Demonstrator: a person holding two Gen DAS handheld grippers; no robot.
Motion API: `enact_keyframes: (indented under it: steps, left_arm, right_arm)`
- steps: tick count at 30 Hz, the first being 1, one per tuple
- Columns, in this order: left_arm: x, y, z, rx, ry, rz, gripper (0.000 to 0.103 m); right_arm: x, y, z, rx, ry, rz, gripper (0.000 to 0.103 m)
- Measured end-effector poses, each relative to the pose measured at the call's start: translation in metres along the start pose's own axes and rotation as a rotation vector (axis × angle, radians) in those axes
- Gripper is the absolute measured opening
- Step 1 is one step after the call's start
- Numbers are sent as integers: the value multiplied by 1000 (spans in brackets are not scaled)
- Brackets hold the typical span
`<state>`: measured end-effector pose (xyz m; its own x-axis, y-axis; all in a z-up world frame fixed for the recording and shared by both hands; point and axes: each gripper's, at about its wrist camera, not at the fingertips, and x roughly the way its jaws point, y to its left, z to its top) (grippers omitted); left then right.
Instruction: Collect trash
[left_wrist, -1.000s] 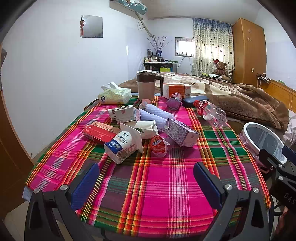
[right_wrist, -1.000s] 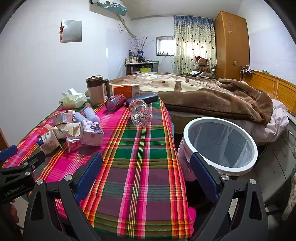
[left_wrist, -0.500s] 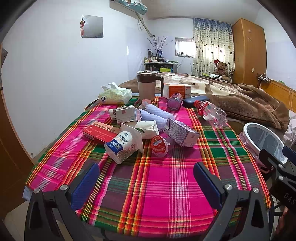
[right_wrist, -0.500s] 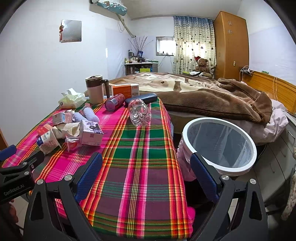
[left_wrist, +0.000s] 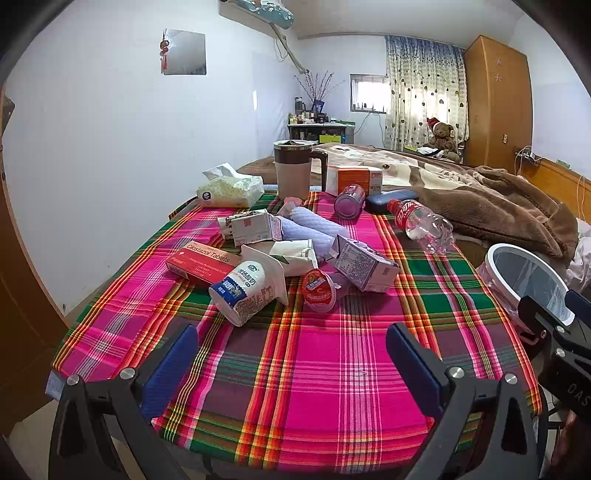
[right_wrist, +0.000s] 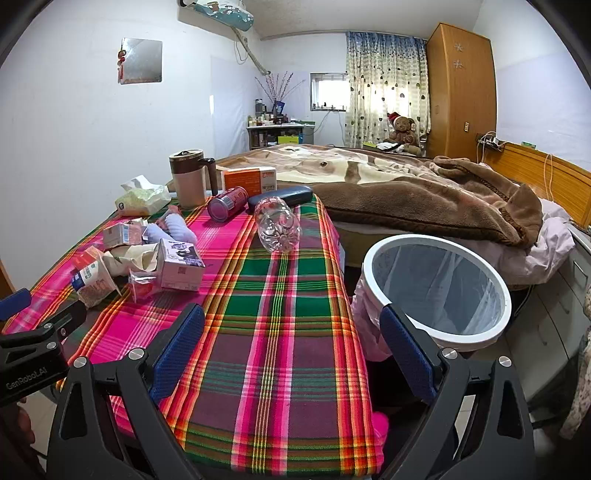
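Observation:
Trash lies clustered mid-table on a plaid cloth: a white yogurt carton (left_wrist: 248, 290), a red-lidded cup (left_wrist: 318, 290), a purple drink carton (left_wrist: 364, 263) (right_wrist: 180, 266), a red tablet box (left_wrist: 201, 263), crumpled wrappers, a lying can (left_wrist: 349, 199) (right_wrist: 227, 203) and an empty clear bottle (left_wrist: 423, 224) (right_wrist: 277, 223). A white-rimmed bin (right_wrist: 436, 290) (left_wrist: 526, 280) with a liner stands off the table's right side. My left gripper (left_wrist: 293, 363) is open and empty above the near cloth. My right gripper (right_wrist: 291, 341) is open and empty over the table's right edge, beside the bin.
At the table's far end stand a lidded mug (left_wrist: 295, 170), a tissue pack (left_wrist: 229, 188), an orange box (left_wrist: 354, 179) and a dark case (left_wrist: 389, 199). A bed with a brown blanket (right_wrist: 424, 199) lies beyond; a white wall runs along the left.
Both grippers have crept slightly forward; the table objects have not moved.

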<state>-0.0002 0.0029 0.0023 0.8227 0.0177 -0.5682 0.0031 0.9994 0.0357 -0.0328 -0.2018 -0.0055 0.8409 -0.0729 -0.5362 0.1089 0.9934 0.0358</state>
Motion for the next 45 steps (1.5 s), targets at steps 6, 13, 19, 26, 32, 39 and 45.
enact_keyframes:
  steps: [6, 13, 19, 26, 32, 39, 45]
  left_arm:
    - [2, 3, 1, -1, 9, 2, 103]
    - [15, 13, 5, -17, 30, -4, 103]
    - [35, 34, 12, -35, 55, 7, 103]
    - [63, 68, 26, -149, 106, -8, 103]
    - [93, 78, 36, -135, 145, 20, 103]
    - [119, 76, 42, -34, 206, -33, 95]
    - [138, 73, 39, -59, 281, -129, 81]
  right_arm:
    - [1, -2, 0, 0, 6, 1, 97]
    - [9, -5, 7, -11, -2, 30, 98]
    - [36, -10, 31, -41, -24, 39, 97]
    - [75, -13, 61, -68, 7, 69, 97]
    - [107, -11, 74, -82, 43, 105, 97]
    - [143, -6, 88, -112, 99, 162, 97]
    - [172, -4, 97, -130, 160, 187, 97]
